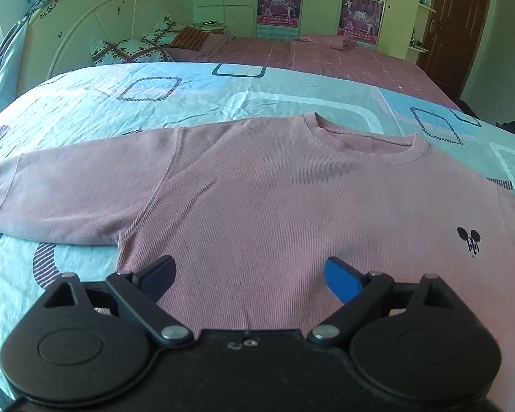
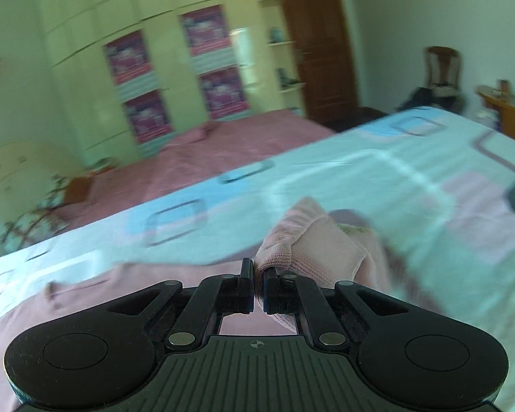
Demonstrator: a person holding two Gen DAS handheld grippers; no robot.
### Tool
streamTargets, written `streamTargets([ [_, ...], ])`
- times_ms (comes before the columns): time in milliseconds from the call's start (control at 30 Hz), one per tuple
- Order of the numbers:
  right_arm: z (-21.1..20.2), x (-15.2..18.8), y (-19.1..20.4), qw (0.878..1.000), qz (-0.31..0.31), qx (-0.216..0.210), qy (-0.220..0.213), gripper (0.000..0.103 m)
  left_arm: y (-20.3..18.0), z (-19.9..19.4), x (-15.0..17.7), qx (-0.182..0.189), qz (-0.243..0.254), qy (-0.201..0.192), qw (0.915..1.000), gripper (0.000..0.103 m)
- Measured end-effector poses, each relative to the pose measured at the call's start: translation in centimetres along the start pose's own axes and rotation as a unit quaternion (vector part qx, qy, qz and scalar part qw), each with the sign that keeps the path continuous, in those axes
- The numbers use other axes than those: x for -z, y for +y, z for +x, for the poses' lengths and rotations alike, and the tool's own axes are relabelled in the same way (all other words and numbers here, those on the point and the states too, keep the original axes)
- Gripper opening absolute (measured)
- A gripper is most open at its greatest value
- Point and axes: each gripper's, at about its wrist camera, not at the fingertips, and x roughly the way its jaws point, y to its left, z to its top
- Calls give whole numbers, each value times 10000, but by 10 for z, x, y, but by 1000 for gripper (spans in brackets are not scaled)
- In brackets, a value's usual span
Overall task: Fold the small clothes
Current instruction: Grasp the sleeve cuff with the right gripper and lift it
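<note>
A small pink long-sleeved shirt (image 1: 274, 206) lies flat, front up, on the light blue patterned bedsheet (image 1: 189, 92), with a small black mouse logo (image 1: 469, 242) on its chest. Its left sleeve (image 1: 61, 192) stretches out to the left. My left gripper (image 1: 250, 276) is open and hovers over the shirt's lower body, holding nothing. In the right wrist view, my right gripper (image 2: 258, 274) is shut on the shirt's other sleeve (image 2: 305, 240) and holds its cuff lifted off the sheet. That view is blurred by motion.
A second bed with a pink cover (image 1: 326, 58) lies beyond the blue sheet, with pillows (image 1: 134, 49) at its headboard. A wardrobe with posters (image 2: 175, 79) and a brown door (image 2: 319, 41) stand behind. A chair (image 2: 443, 68) is at the far right.
</note>
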Motion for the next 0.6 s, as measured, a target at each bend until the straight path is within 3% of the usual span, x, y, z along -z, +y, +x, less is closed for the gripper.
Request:
streamTargets([
  [167, 23, 38, 101, 9926, -482, -977, 528, 4, 13, 11, -8, 288, -52, 144, 9995, 93],
  [333, 45, 80, 153, 9801, -781, -1407, 1165, 6, 13, 20, -14, 574, 10, 224, 9981, 93],
  [367, 46, 87, 159, 9782, -859, -1399, 1269, 10, 10, 22, -15, 637, 45, 234, 9977, 93],
  [467, 40, 96, 164, 9731, -914, -1647, 1328, 65, -1, 24, -18, 823, 191, 215, 9962, 93],
  [600, 20, 96, 160, 9683, -1171, -1754, 1342, 69, -24, 24, -18, 1081, 523, 97, 9927, 93],
])
